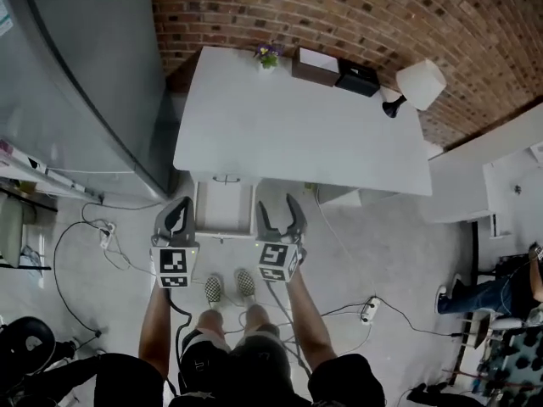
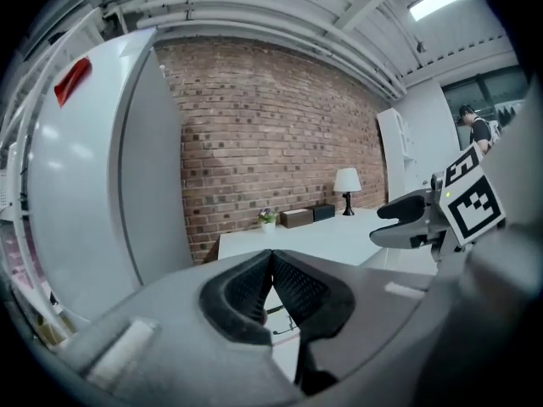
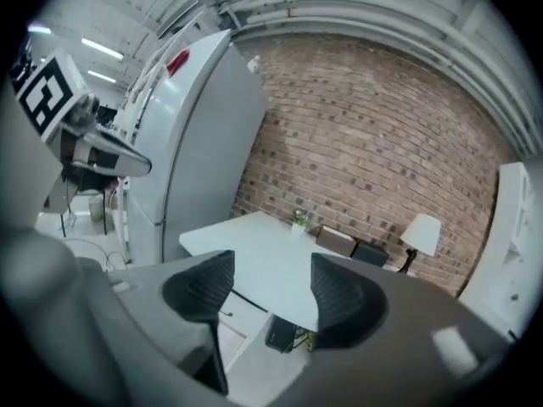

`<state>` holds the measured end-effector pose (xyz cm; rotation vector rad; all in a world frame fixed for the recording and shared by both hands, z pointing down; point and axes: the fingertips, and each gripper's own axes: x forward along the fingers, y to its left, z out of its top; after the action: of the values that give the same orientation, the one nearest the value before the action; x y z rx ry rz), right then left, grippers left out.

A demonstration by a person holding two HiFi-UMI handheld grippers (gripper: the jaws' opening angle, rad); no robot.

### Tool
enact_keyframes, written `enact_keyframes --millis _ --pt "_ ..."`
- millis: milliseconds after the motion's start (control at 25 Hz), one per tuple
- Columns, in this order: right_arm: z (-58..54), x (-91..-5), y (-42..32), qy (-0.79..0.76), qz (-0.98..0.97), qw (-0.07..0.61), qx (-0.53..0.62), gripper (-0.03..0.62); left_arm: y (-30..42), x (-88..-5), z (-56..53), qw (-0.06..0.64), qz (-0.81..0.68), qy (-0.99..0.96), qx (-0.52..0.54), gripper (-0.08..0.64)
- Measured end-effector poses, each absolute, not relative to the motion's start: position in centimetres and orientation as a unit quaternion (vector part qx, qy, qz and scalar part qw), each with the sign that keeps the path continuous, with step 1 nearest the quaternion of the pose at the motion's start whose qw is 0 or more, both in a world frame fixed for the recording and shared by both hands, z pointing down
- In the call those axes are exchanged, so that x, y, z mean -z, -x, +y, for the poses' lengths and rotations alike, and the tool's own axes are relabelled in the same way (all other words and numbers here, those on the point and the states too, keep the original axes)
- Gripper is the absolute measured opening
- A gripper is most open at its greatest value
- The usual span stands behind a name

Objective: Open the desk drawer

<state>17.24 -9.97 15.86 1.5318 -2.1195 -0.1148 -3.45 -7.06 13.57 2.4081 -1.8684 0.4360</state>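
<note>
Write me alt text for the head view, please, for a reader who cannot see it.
Seen from above, a person faces a white desk with its drawer pulled out, holding the left gripper, jaws together, and the right gripper, jaws apart, both empty, near the drawer. A lamp, two boxes and a plant line the far edge.

The drawer [image 1: 225, 209] stands pulled out under the white worktop [image 1: 297, 134], flanked by the left gripper [image 1: 180, 206], jaws together, and the right gripper [image 1: 277, 206], jaws apart.
</note>
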Motion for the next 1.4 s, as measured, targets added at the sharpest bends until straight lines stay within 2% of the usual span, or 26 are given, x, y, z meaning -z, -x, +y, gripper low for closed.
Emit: enact_keyframes --millis 280,560,840,960,1040,1120,1200,1400 --pt "-6.2 -6.2 -17.9 -0.574 -0.804 0.157 0.013 0.284 1.2 -5.6 -4.8 0.007 -0.589 -0.799 -0.123 0.011" --pt "-1.8 -1.8 -18.9 -0.574 -0.811 0.11 -0.01 0.267 -0.7 -0.9 -1.3 0.008 -0.583 -0.806 -0.103 0.011" --pt "1.5 -0.6 -19.8 -0.578 -0.81 0.099 -0.004 0.266 -0.9 0.0 1.4 0.016 -0.583 -0.807 -0.095 0.011" --pt "2.4 -0.1 -19.6 -0.574 -0.813 0.096 0.002 0.241 -0.8 0.5 2.4 0.007 -0.575 -0.811 -0.104 0.011" --pt "3.0 0.3 -19.4 -0.57 -0.816 0.098 0.008 0.203 -0.5 0.6 3.0 0.003 -0.574 -0.812 -0.108 0.011" --pt "3.5 0.4 -19.3 -0.568 -0.817 0.101 0.011 0.202 -0.2 0.8 3.3 0.004 -0.577 -0.81 -0.107 0.011" --pt "3.9 0.2 -19.3 -0.566 -0.818 0.102 0.011 0.16 0.0 0.9 3.6 0.005 -0.578 -0.809 -0.105 0.011" --pt "4.7 0.1 -19.0 -0.569 -0.816 0.101 0.008 0.103 0.6 1.1 4.0 0.003 -0.582 -0.807 -0.101 0.011"
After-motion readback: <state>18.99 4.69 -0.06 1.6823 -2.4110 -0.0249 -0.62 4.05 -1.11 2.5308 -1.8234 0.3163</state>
